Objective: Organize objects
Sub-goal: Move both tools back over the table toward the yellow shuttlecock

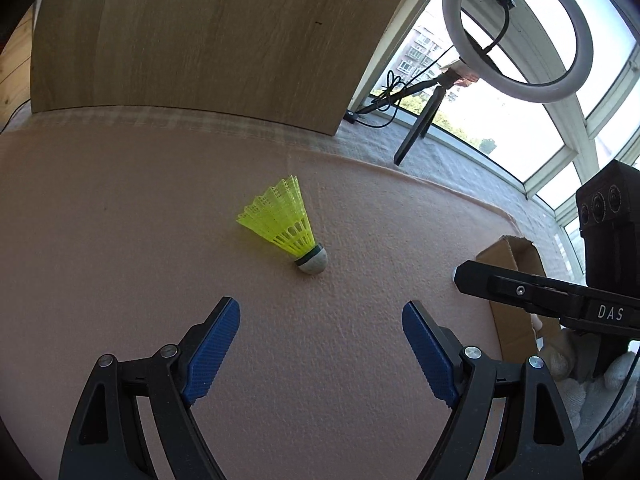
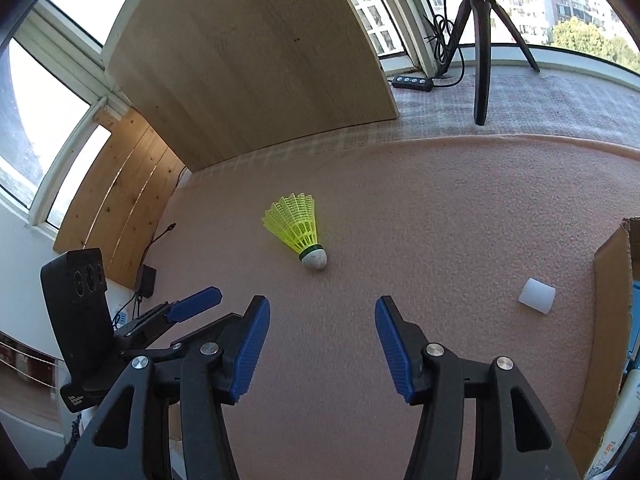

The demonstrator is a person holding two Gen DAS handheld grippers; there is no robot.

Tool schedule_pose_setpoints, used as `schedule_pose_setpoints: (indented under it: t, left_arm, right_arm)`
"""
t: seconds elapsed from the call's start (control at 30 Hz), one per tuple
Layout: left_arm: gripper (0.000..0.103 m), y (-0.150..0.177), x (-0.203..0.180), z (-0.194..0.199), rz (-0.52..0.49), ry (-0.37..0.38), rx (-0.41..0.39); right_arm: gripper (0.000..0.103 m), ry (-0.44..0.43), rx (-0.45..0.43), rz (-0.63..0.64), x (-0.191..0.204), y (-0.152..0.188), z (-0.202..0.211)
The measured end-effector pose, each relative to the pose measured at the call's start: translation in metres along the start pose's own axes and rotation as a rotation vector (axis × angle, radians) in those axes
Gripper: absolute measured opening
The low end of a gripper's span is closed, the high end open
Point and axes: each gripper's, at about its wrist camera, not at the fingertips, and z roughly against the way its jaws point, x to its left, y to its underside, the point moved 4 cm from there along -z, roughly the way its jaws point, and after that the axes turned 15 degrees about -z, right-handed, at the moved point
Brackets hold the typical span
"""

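Left wrist view
Left gripper (image 1: 320, 312): black arms ending in ribbed blue pads, jaws wide apart, nothing between them.
Shuttlecock (image 1: 286, 226): neon-yellow plastic mesh skirt, flared cone, with a rounded white cork tip; it lies on its side on the surface just ahead of the jaws, tip pointing toward the lower right.
Surface (image 1: 120, 220): covered in a pinkish, softly napped cloth with a slightly pebbled texture.
Wooden panel (image 1: 192, 36): pale, smooth-grained board standing behind the surface.
Ring light (image 1: 452, 20): white circular tube on a thin black tripod by the window.
Cardboard box (image 1: 508, 256): brown, flap open, at the right edge.
Gloved hand (image 1: 592, 392): white knit glove at the lower right.

Right wrist view
Right gripper (image 2: 322, 336): same black arms and ribbed blue pads, jaws apart and empty.
Shuttlecock (image 2: 298, 230): on the cloth ahead of the jaws, skirt pointing away, cork tip nearer.
White cylinder (image 2: 537, 295): short, matte, translucent-looking, lying near the cardboard box (image 2: 608, 300).
Left gripper (image 2: 192, 304): one blue pad shows at the left.
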Motion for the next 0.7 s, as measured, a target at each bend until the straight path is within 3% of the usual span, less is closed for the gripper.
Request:
schedule_pose_setpoints:
  t: [0.3,0.7]
  left_arm:
    - [0.086,-0.012,0.02,-0.034,0.01,0.008,0.004]
    - [0.086,-0.02,0.025,-0.065,0.002,0.041,0.015]
  right_arm:
    - [0.051,-0.021,0.114,0.009,0.021,-0.026,-0.067]
    - [0.051,0.003,0.199,0.051,0.033,-0.039,-0.113]
